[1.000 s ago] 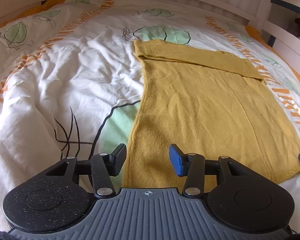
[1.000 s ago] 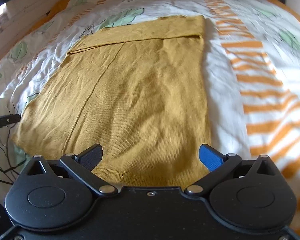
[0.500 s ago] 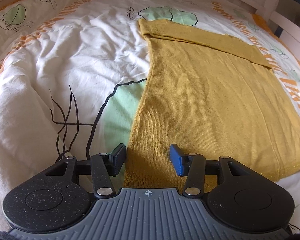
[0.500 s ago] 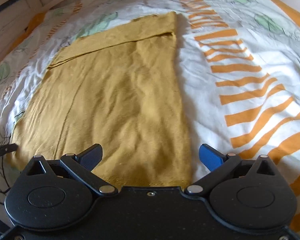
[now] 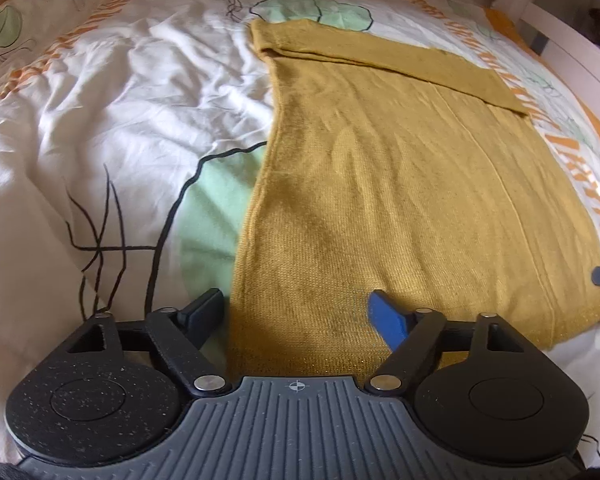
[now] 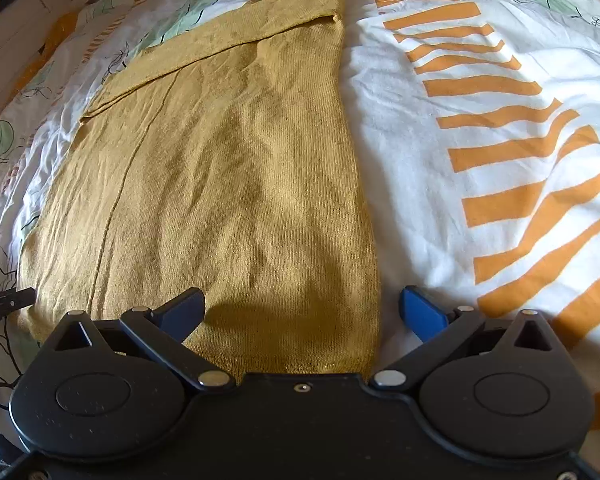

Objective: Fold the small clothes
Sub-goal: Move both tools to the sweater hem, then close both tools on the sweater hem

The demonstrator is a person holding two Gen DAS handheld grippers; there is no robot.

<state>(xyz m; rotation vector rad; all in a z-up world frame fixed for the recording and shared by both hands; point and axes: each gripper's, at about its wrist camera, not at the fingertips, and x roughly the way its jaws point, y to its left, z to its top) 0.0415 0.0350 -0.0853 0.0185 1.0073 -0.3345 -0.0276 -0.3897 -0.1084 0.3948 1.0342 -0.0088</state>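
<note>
The left gripper point(image 5: 296, 312) now stands much wider than a second ago and its jaws are opening; its dark finger sits over the bedsheet point(image 5: 112, 128) left of the mustard garment point(image 5: 400, 200), the blue one over the knit, so the near left corner lies between them, unpinched. Both wrist views sit lower and closer to the near hem than before. The right gripper point(image 6: 302, 310) has shifted right: its blue finger now hangs past the garment's right edge, over white sheet, bracketing the near right corner.

Left gripper point(image 5: 296, 312) jaws opening — right gripper point(image 6: 302, 306) seemingly wide.
</note>
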